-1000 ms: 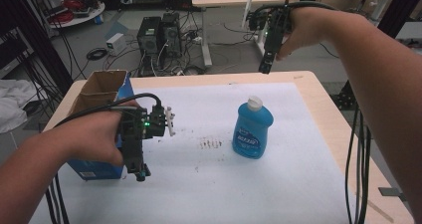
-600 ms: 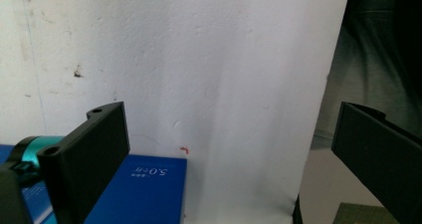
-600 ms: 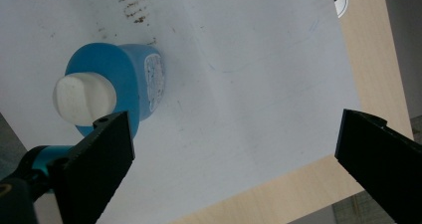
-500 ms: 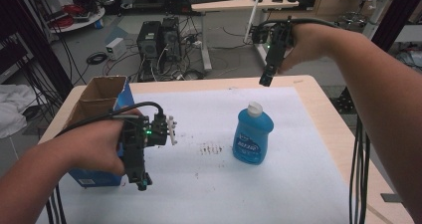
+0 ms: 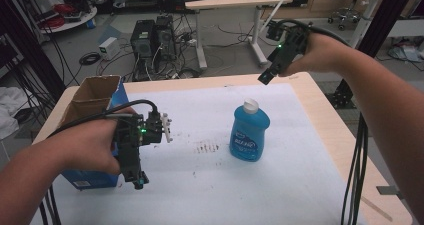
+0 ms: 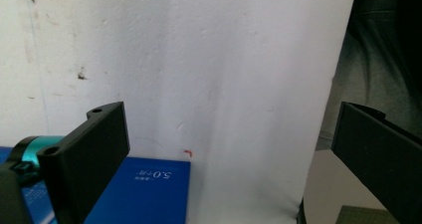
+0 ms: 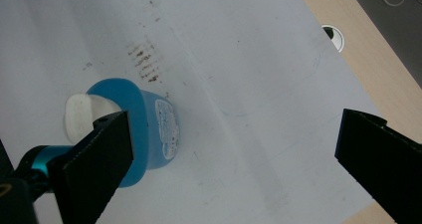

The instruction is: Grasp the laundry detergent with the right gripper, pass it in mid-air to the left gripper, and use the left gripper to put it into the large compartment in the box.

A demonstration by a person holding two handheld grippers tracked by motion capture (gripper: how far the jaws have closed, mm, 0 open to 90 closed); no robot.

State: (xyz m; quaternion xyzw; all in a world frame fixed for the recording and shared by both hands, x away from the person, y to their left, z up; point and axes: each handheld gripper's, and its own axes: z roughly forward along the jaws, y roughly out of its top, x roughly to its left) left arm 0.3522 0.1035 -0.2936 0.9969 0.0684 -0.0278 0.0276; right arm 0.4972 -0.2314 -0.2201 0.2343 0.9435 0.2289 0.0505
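Right gripper (image 5: pixel 266 78) is held high above the far edge of the table (image 5: pixel 320 135), jaws spread wide and empty. In the right gripper view the bottle (image 7: pixel 134 129) sits below and ahead of it, partly behind one jaw rather than between the two. Left gripper (image 5: pixel 137 177) hangs over the near left part of the table, jaws likewise spread, nothing between them; the box (image 5: pixel 95 105) lies just beside and partly under that hand.

Bottle (image 5: pixel 249 132): upright on the white sheet, well apart from both grippers. Long axis vertical, white cap (image 5: pixel 250 105) pointing up, label facing our side.

We judge the step in hand to be the right gripper's reach for the bottle. To do it well:
- bring the gripper down until the bottle's body sits centred between the jaws, not off to one side as now;
- close across the narrower depth of the body, below the shoulder, so the cap stays free;
- keep the jaws level; a tilted pinch could tip the upright bottle.

Left gripper should stay clear of the path.
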